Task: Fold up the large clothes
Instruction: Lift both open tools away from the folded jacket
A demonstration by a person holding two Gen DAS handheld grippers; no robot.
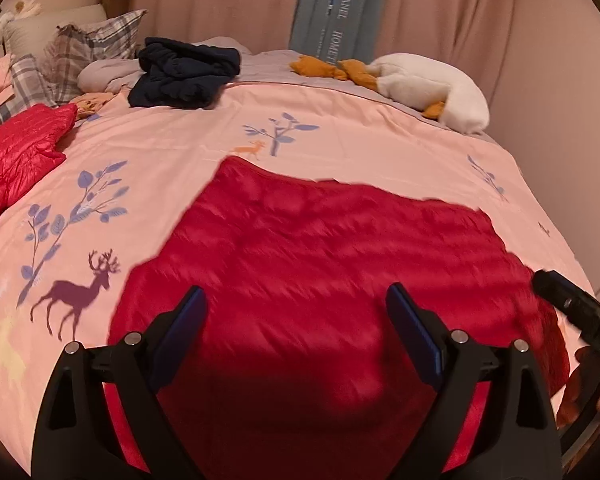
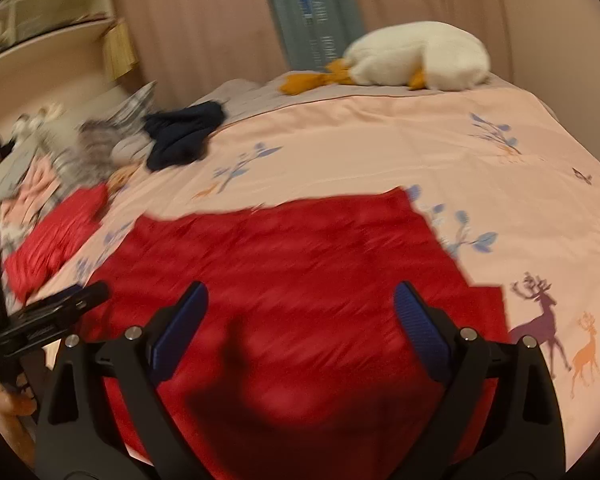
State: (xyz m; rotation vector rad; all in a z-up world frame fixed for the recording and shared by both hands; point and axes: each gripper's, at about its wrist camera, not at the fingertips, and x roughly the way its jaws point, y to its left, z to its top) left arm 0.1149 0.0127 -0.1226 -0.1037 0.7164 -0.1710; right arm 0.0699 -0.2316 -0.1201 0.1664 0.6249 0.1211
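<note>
Below both grippers' wide-apart, empty jaws, red garment (image 1: pixel 332 248) flat on bedspread (image 1: pixel 172 152).

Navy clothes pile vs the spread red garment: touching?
Apart. Left wrist view shows the navy clothes pile far up the bed, with a broad band of pink duvet before the red garment.

So the big jacket (image 1: pixel 332 264) lies spread flat on the bed (image 1: pixel 172 152), nearest the cameras. A second jacket (image 1: pixel 16 160) sits bunched off to its left. Behind that are the pillows (image 1: pixel 80 52), with a dark garment (image 1: pixel 184 72) just right of them. The plush goose (image 1: pixel 420 84) lies at the far right edge, in front of the curtain (image 1: pixel 440 8).
</note>
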